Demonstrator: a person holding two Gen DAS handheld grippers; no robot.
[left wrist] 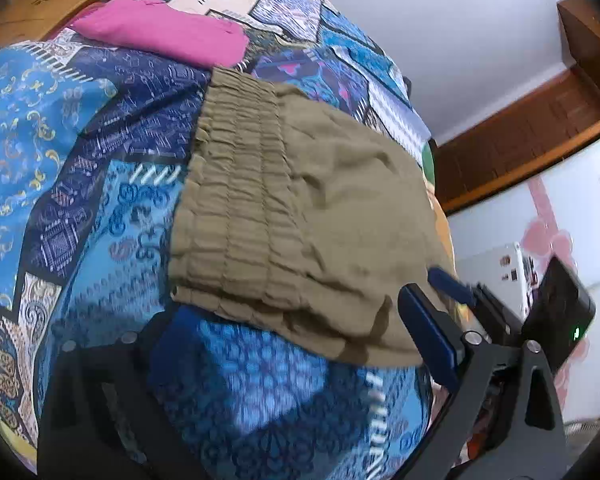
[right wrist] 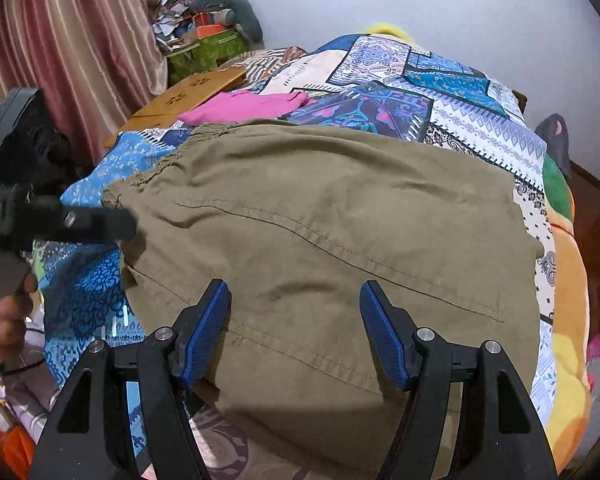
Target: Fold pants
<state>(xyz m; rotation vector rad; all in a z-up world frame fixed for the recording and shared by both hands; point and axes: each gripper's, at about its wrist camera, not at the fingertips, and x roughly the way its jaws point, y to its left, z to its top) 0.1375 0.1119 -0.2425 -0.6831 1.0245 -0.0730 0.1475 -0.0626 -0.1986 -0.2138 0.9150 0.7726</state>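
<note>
Olive-khaki pants [right wrist: 332, 232] lie folded flat on a bed with a blue patchwork bedsheet [right wrist: 452, 92]. Their elastic waistband [left wrist: 236, 200] faces left in the left wrist view. My right gripper [right wrist: 296, 320] is open, its blue-padded fingers [right wrist: 210, 328] spread just over the near edge of the pants. My left gripper [left wrist: 296, 320] is open at the near waistband corner of the pants [left wrist: 340, 220]; its left finger is blurred. It also shows in the right wrist view [right wrist: 100, 220] at the pants' left edge. The right gripper [left wrist: 452, 280] shows at the pants' right side.
A folded magenta garment [right wrist: 252, 104] lies beyond the pants near the bed's far side. A wooden headboard [right wrist: 188, 92] and a striped curtain [right wrist: 72, 48] stand at left, with cluttered boxes [right wrist: 204, 40] behind. The bed edge drops off at right, beside a wooden frame [left wrist: 532, 136].
</note>
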